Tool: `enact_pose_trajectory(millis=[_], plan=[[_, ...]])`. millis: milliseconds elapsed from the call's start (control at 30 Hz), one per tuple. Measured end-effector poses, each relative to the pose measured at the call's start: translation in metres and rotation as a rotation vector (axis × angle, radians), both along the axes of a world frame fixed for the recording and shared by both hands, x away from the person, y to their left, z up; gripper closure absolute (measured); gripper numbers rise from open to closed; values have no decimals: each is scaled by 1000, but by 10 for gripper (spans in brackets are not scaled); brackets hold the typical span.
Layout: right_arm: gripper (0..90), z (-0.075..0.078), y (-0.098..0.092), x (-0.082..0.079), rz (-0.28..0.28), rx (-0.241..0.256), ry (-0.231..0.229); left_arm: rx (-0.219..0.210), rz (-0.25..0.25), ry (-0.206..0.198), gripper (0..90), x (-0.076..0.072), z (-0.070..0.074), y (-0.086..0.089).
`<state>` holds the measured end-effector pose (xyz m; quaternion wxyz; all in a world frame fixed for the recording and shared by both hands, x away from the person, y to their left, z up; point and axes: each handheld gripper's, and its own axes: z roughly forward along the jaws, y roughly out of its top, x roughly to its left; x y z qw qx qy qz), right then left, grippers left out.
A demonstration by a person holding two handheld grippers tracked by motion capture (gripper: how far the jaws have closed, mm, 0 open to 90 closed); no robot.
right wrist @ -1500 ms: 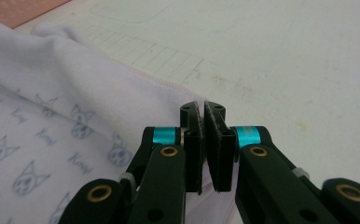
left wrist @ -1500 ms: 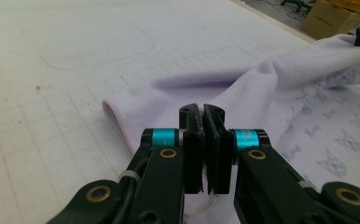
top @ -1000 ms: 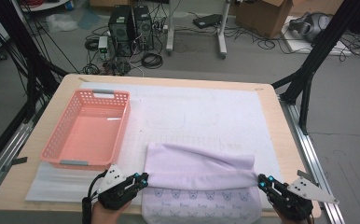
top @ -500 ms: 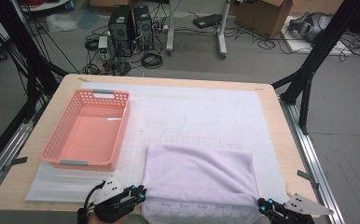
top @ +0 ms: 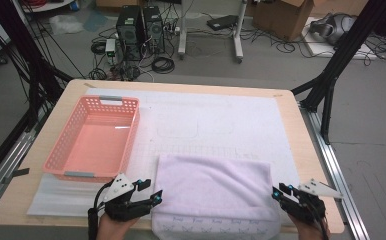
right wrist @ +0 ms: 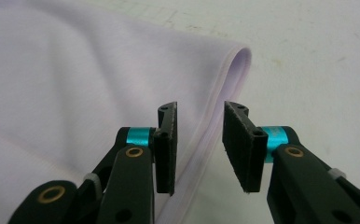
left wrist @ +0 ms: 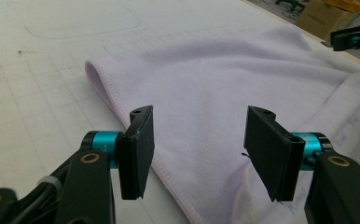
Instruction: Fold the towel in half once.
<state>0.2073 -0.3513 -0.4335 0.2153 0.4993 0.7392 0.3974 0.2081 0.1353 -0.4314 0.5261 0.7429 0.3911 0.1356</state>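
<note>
Both grippers released one folded towel (top: pixel 213 187).

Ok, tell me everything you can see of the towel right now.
The towel is pale lilac, soft terry-like cloth with stitched hems, folded over once: the fold runs along its far edge and a lower layer shows at the near edge. It lies flat, slightly rippled, on the white mat. Both grippers, left and right, sit open at its sides, gripping nothing.

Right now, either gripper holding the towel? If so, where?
Nothing held. Left gripper is open over the towel near its left edge; right gripper is open, jaws either side of the right edge, not clamped.
</note>
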Motion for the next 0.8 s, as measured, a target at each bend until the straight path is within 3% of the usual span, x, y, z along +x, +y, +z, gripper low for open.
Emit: enact_pose_trajectory(millis=[233, 300, 367, 467, 567, 700, 800], plan=[[767, -13, 17, 51, -37, -79, 43, 16, -3, 24, 428, 26, -4, -8], [799, -15, 15, 59, -56, -77, 43, 24, -9, 26, 428, 33, -4, -10], [814, -13, 15, 64, -95, -147, 32, 34, -4, 23, 427, 40, -4, -11], [803, -12, 11, 67, -123, -160, 26, 36, 3, 34, 416, 52, -4, -12], [705, -12, 4, 66, -106, -102, 30, 46, 8, 49, 406, 63, -7, -14], [615, -9, -11, 57, -79, 35, 8, 84, 20, 71, 403, 72, -13, -19], [559, -10, -12, 53, -30, 42, 29, 118, 43, 79, 399, 75, -15, -21]])
